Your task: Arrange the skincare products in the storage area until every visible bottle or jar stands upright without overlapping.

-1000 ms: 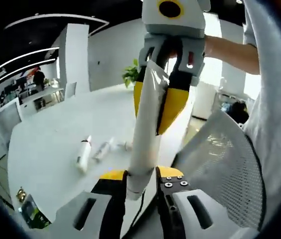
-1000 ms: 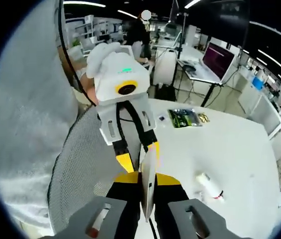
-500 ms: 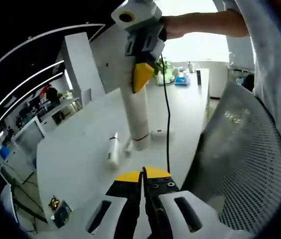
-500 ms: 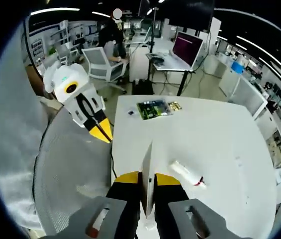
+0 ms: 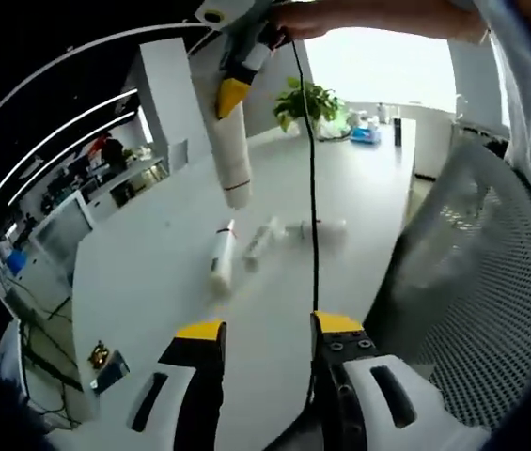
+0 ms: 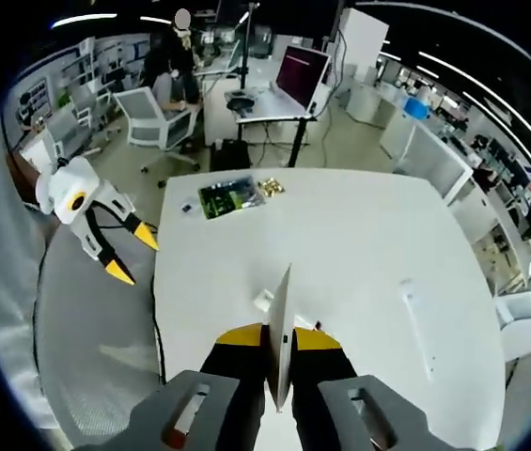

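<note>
Smooth white table (image 6: 359, 254): right gripper (image 6: 279, 349) pinches a flat-ended white tube (image 5: 230, 150) (hanging above fallen bottles (image 5: 220, 265)); left gripper (image 5: 265, 331) spread.

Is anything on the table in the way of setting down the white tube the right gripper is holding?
The right gripper holds the white tube above the white table. Three small bottles lie scattered below and beside it; bare tabletop surrounds them, so nothing visible blocks a spot clear of them.

Both views look down — seemingly from opposite sides — at the white table (image 5: 152, 272).
</note>
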